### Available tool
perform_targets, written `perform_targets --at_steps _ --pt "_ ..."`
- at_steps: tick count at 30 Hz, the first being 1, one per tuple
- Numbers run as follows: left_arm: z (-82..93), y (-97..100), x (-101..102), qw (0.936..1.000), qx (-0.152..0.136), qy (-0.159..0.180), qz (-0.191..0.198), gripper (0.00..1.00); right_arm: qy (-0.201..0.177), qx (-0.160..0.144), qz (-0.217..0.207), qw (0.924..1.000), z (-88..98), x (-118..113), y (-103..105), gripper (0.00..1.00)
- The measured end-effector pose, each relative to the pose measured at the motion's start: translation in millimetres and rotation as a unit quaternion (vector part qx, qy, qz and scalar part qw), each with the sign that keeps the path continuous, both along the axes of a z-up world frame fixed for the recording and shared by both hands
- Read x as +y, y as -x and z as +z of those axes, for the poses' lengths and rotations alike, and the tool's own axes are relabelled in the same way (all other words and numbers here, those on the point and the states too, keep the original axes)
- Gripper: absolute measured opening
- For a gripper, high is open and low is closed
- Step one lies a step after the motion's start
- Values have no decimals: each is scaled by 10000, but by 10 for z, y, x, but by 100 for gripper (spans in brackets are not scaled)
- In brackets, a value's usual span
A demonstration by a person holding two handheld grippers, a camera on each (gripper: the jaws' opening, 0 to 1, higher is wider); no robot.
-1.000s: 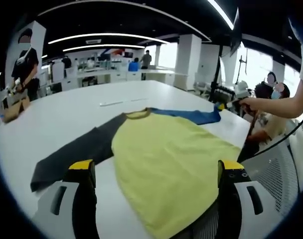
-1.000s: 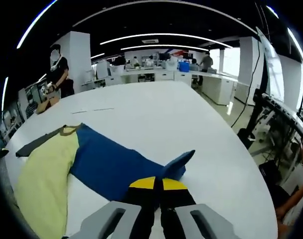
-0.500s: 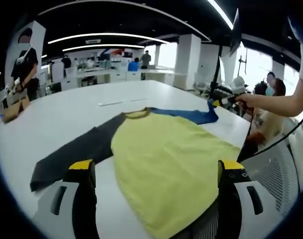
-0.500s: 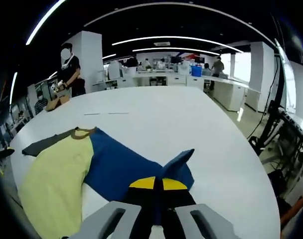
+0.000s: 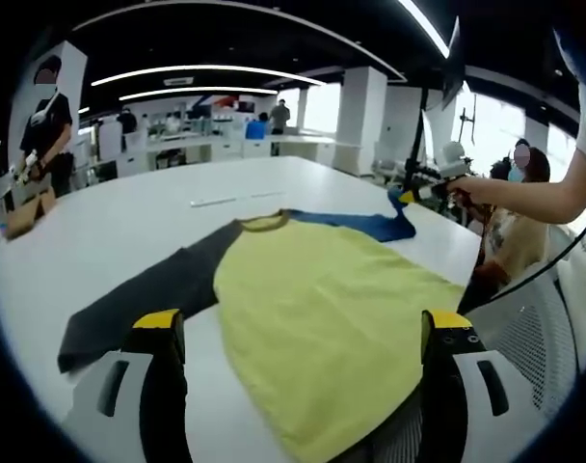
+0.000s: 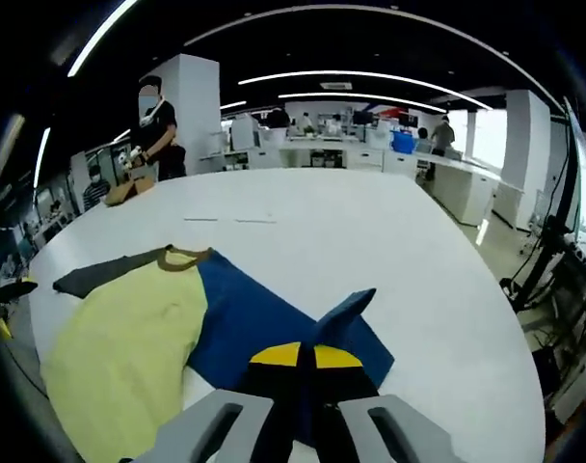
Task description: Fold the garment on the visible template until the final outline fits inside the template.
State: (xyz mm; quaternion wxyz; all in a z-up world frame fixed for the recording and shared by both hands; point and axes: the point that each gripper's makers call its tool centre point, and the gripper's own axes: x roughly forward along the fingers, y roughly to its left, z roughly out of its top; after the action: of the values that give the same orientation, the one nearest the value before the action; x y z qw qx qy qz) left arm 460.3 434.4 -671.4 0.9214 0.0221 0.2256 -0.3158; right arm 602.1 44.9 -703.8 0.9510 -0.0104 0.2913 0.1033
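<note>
The right gripper (image 6: 306, 359), jaws clamped on the blue sleeve (image 6: 274, 323), lifts its cuff to fold it over the yellow garment (image 5: 327, 313) spread on the white table (image 5: 129, 227) (left gripper (image 5: 303, 333) gapes, idle, at the near hem).

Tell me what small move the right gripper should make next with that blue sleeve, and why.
Probably carry the blue sleeve inward across the yellow shirt body. The right gripper is shut on its raised cuff, the sleeve lies spread out on the white table, and the left gripper hangs open.
</note>
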Motion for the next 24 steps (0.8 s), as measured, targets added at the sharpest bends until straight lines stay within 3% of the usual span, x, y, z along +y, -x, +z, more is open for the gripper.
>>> perform_targets --at_steps 24 --pt "10 33 -30 10000 -14 5 -99 99 -145 -26 510 9986 101 397 -233 0"
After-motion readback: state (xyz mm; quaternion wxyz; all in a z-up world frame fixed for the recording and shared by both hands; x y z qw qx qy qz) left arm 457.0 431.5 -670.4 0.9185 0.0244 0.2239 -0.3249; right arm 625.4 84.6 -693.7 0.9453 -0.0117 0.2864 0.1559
